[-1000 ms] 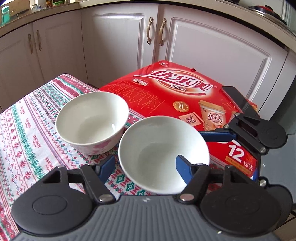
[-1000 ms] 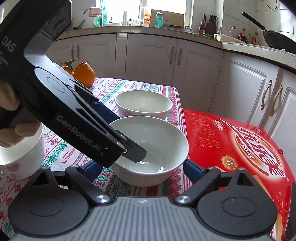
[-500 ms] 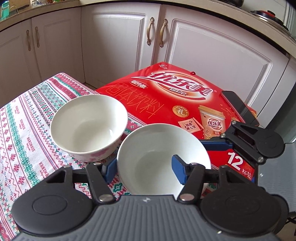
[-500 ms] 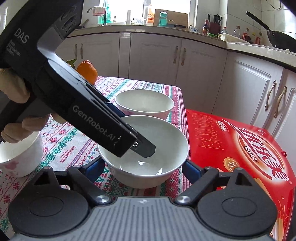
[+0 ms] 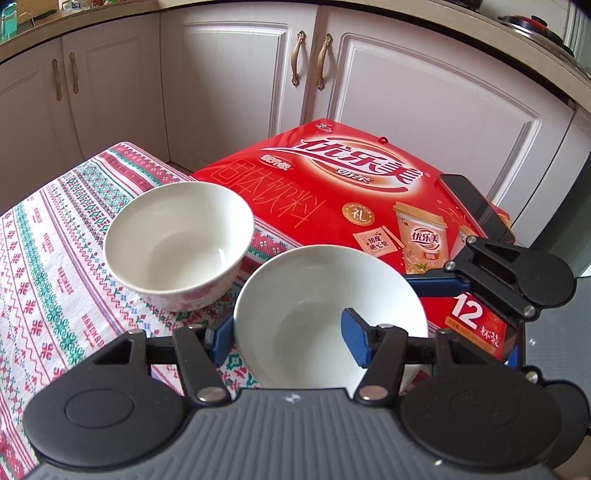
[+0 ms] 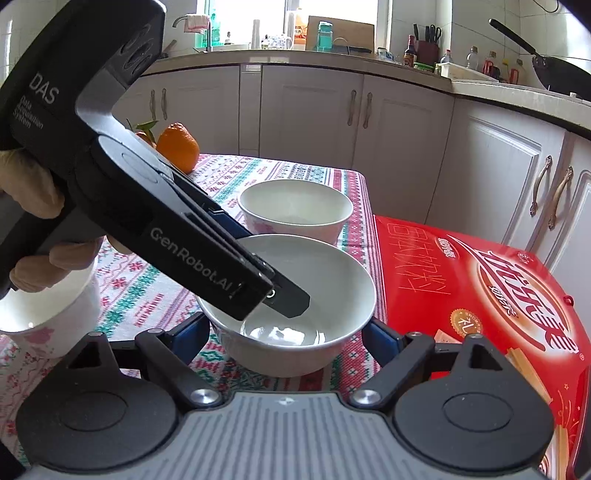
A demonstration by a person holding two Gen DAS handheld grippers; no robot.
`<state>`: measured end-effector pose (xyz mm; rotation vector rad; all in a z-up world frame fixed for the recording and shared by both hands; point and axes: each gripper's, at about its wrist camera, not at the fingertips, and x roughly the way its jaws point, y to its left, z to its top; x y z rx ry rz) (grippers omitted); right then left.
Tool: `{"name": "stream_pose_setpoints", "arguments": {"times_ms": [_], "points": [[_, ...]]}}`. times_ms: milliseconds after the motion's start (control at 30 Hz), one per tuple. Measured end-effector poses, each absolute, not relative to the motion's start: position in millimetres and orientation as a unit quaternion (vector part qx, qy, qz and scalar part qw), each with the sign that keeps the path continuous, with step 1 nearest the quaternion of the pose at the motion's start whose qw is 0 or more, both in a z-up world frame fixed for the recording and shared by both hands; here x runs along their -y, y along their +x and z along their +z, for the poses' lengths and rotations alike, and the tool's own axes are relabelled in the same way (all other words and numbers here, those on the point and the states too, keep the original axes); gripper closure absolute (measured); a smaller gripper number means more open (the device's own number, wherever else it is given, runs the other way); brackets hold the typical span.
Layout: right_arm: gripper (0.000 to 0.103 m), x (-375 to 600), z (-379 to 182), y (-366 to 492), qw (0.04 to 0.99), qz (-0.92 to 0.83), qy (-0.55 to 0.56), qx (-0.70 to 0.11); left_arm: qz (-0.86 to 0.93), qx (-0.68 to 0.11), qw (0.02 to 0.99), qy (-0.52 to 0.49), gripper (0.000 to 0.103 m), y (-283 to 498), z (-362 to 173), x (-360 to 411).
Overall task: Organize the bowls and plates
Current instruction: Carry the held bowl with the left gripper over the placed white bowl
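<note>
Room: kitchen. White panelled cabinet doors (image 6: pixel 310 110) with bronze handles (image 6: pixel 369 105) fill the far side from 10 to 2 o'clock, under a beige worktop (image 6: pixel 332 61). Window (image 6: pixel 291 18) at 12 o'clock, bright daylight coming through. Tap (image 6: pixel 181 20) at 11 o'clock. Bottles and a knife holder (image 6: pixel 426 46) at 1 o'clock; black wok (image 6: pixel 554 72) at 2 o'clock. Bench covered by a red, green and white patterned cloth (image 5: pixel 44 251). Pot lid (image 5: pixel 532 26) at 2 o'clock in the left view.
</note>
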<state>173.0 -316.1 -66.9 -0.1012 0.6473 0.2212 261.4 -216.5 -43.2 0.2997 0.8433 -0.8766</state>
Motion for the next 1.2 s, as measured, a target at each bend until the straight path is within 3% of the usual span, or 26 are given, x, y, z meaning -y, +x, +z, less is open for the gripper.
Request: {"name": "stream_pose_setpoints", "arguments": {"times_ms": [1200], "points": [[0.011, 234.1, -4.3, 101.1, 0.928, 0.232, -0.079, -0.282, -0.340, -0.344, 0.870, 0.093, 0.044, 158.6, 20.2, 96.2]]}}
